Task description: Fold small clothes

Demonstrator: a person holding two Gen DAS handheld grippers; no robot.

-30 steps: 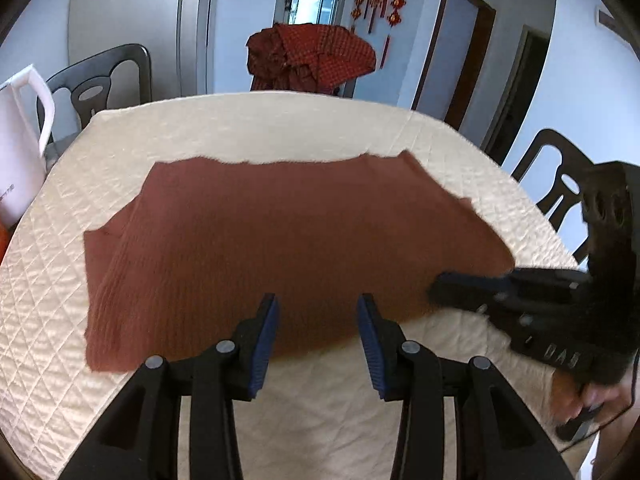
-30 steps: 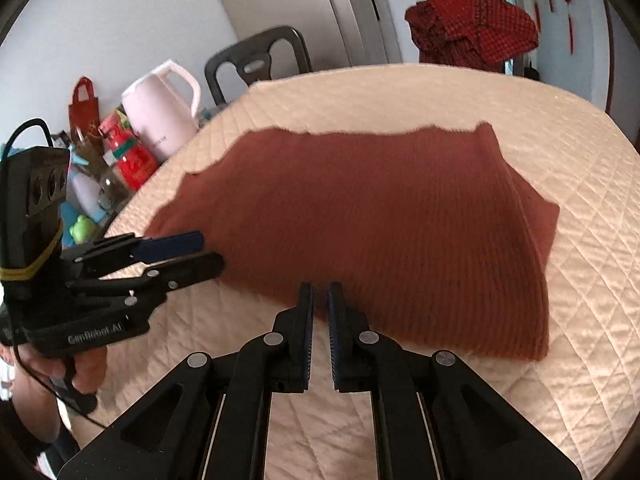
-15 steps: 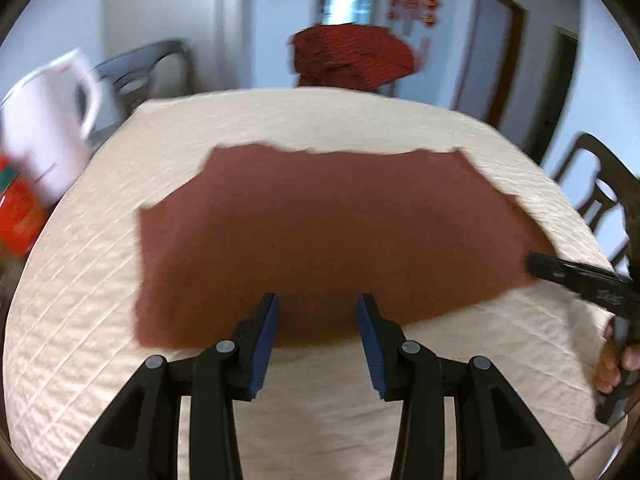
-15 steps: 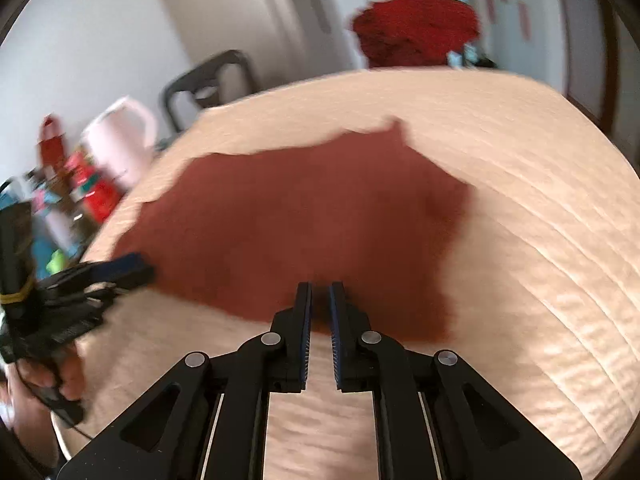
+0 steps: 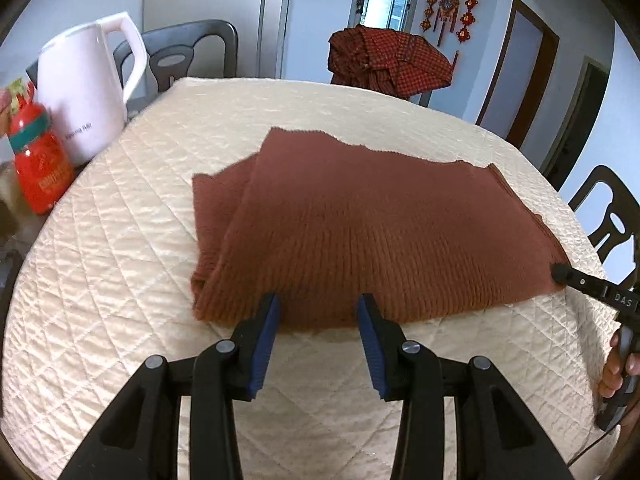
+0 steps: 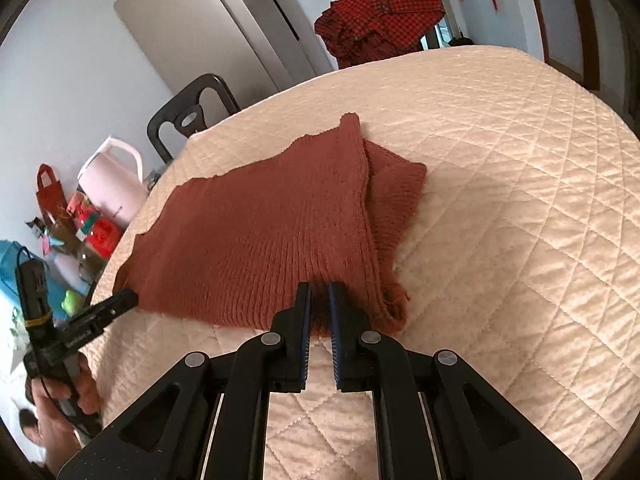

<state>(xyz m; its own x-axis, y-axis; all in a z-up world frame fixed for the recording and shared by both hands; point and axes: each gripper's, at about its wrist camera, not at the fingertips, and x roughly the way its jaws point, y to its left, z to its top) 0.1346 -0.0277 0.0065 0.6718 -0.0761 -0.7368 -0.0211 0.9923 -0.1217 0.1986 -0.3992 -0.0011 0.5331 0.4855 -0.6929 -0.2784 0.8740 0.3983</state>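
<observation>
Quilting, cream, all over the round table cover (image 5: 120,280) along the bottom of both views. Low centre of the left view: left gripper (image 5: 318,304), partly open, holding nothing, tips straddling the near hem of the rust knit (image 5: 380,232). Low centre of the right view: right gripper (image 6: 320,292), closed to a thin slit at the knit's near edge; cannot tell whether any fabric is nipped. Lies folded mid-table, with a narrower layer jutting out at one side. Bare cover all round it, widest at the right of the right view. Beyond the rim, upper left of the left view: pink kettle (image 5: 84,88), red jar (image 5: 38,160), dark chair (image 5: 188,52). Top centre: red checked cloth (image 5: 388,60) draped over another chair. Against a second ago: same gap on the left, right tips now at the knit's corner, kettle fully inside the left view.
</observation>
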